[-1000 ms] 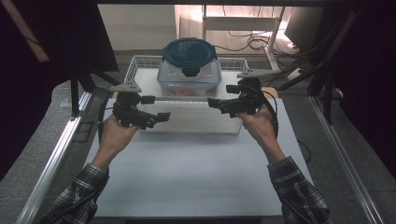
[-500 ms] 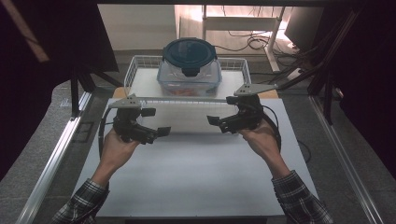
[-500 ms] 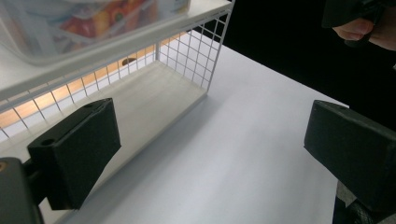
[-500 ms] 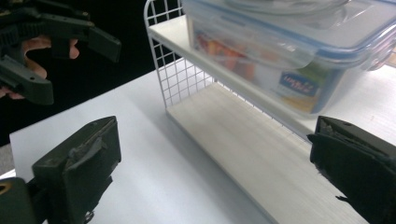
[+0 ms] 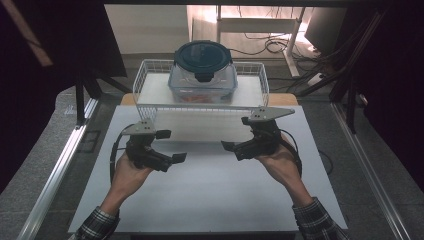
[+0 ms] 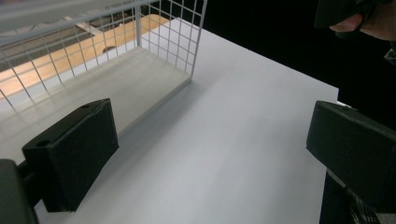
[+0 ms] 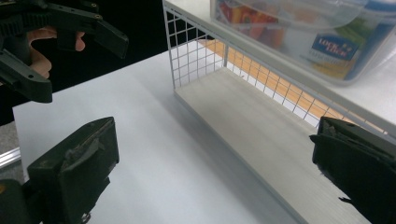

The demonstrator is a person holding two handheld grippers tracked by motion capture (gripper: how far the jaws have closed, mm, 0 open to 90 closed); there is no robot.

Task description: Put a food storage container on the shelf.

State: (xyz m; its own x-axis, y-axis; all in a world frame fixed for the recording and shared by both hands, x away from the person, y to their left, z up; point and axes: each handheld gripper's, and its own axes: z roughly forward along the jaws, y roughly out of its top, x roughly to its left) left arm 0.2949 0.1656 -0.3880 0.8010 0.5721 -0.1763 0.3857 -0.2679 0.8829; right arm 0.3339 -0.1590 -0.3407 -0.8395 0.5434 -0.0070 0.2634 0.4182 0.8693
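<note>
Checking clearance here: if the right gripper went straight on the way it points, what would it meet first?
Probably the left gripper: the right gripper points across the white tabletop toward it, nothing between. Depth is unclear.

Dim room, bright light from the far side (slight glare); edges dark.

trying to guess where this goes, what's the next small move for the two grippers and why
Probably bring both forward toward the basket. The left gripper and right gripper are open and empty, held above the white board just short of the basket's near edge. The lidded container inside the basket is the one thing here to handle, and neither gripper touches it or the basket.
</note>
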